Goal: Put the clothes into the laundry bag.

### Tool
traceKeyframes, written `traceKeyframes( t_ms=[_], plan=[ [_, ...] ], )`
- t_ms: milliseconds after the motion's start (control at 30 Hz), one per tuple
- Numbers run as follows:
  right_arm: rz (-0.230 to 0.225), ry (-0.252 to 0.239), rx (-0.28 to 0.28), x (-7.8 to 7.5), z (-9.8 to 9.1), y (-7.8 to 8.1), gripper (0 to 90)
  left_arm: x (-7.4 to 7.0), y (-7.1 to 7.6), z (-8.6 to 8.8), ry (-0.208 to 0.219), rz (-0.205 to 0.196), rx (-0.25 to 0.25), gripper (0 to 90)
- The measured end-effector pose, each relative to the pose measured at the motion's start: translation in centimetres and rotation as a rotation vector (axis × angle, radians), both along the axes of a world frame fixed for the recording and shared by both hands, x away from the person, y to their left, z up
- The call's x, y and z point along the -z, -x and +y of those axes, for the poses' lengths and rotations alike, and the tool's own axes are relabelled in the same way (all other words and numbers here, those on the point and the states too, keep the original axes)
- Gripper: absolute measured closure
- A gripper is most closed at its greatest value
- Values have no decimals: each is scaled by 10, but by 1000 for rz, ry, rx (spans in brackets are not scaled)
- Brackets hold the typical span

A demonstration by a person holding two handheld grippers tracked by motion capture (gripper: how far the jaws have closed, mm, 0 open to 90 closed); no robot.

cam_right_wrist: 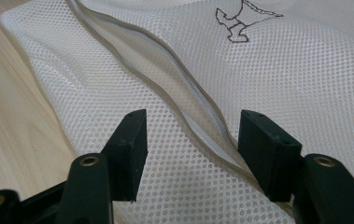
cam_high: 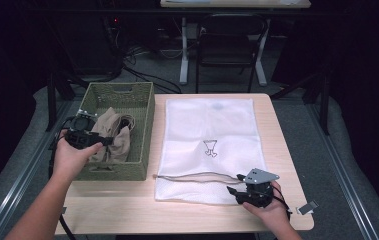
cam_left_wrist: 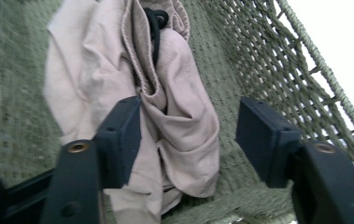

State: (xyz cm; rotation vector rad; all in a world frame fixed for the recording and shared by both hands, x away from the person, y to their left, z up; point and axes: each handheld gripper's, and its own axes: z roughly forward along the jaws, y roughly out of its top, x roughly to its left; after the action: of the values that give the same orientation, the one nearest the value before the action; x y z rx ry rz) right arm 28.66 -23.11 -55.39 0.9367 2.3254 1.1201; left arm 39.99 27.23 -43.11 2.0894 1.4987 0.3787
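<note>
A beige garment [cam_high: 114,132] with a dark cord lies crumpled in a green woven basket [cam_high: 119,86] on the table's left side. My left gripper [cam_high: 108,141] reaches into the basket from its left. In the left gripper view the gripper [cam_left_wrist: 188,135] stands open, a fold of the garment [cam_left_wrist: 179,121] lies between the jaws, and the basket wall [cam_left_wrist: 258,60] is behind. A white mesh laundry bag [cam_high: 209,125] lies flat on the table. My right gripper [cam_high: 233,183] rests at its near right corner. It [cam_right_wrist: 191,140] is open over the bag's gaping zipper slit [cam_right_wrist: 174,79].
The wooden table [cam_high: 127,205] has bare room along its front edge. A small white tag [cam_high: 308,207] lies at the front right corner. Beyond the table stand a black chair [cam_high: 227,45], desk legs and cables on the floor.
</note>
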Motion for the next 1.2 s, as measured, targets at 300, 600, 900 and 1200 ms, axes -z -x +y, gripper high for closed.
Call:
traceKeyframes(
  t_ms=[300,600,900,1200],
  plan=[
    [0,0,-2,0,0,0,427,-1,-16,2,-9,27,-25,303],
    [0,-1,-1,-1,-1,0,428,0,-28,3,-24,42,-24,309],
    [-1,1,-1,-1,-2,0,427,0,-40,6,-19,44,-36,303],
    [2,5,-1,0,-1,0,428,11,-52,3,-28,79,-50,310]
  ],
)
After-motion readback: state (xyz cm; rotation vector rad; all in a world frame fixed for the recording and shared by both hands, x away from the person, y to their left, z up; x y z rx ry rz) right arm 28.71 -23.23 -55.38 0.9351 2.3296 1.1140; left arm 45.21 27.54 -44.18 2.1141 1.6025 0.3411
